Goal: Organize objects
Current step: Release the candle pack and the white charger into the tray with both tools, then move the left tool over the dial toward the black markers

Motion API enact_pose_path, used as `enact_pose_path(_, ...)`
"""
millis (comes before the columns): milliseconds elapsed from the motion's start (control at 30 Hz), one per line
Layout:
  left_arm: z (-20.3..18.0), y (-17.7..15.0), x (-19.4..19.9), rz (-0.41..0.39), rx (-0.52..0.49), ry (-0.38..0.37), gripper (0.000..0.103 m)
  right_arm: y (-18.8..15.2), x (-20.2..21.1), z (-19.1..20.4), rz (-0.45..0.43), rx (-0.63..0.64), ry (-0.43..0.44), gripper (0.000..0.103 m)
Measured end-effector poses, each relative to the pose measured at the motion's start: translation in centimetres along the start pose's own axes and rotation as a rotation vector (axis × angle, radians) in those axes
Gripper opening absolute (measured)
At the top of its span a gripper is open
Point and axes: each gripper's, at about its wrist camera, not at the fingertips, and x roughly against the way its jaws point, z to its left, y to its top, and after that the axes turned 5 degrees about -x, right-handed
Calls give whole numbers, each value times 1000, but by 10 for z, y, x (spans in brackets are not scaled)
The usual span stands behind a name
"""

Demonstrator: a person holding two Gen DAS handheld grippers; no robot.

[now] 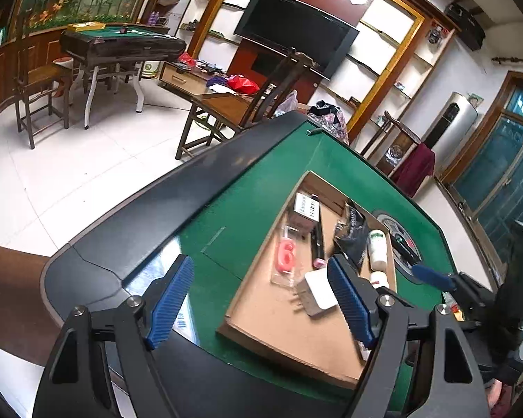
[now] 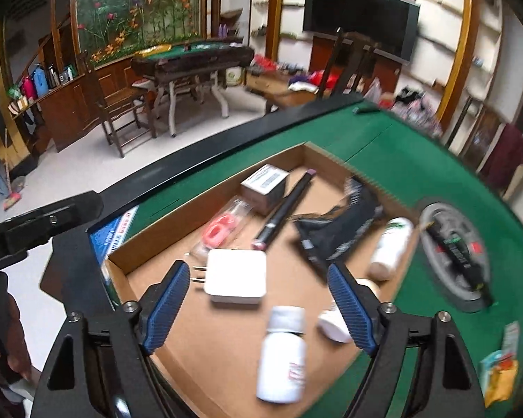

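Note:
A shallow cardboard tray (image 2: 205, 351) sits on the green table (image 2: 401, 160). In it lie a white plug charger (image 2: 235, 277), a pink item in a clear pack (image 2: 219, 226), a black pen (image 2: 286, 205), a small box (image 2: 265, 184), a black pouch (image 2: 334, 233) and white bottles (image 2: 284, 355) (image 2: 390, 244). My right gripper (image 2: 259, 308) hangs open over the tray's near end, with the charger and one lying bottle below its gap, untouched. My left gripper (image 1: 261, 303) is open above the tray (image 1: 279, 334), and the charger (image 1: 317, 292) lies by its right finger.
The table's round centre hub (image 2: 436, 216) holds a black object (image 2: 453, 247). A colourful packet (image 2: 502, 372) lies at the right edge and a blue booklet (image 2: 111, 240) at the tray's left. Beyond the black table rim (image 1: 191, 188) are chairs, another table and white floor.

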Motion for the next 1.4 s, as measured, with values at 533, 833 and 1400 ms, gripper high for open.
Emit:
enact_pose_path(533, -88, -7, -7, 40, -157, -22, 79, -33, 50, -75, -94, -66, -108, 91)
enact_pose_path(833, -141, -17, -17, 78, -259, -44, 79, -48, 77, -120, -154, -136, -162, 92)
enact_pose_path(1400, -100, 34, 44, -144, -183, 191, 85, -80, 95, -222, -179, -372, -195, 94)
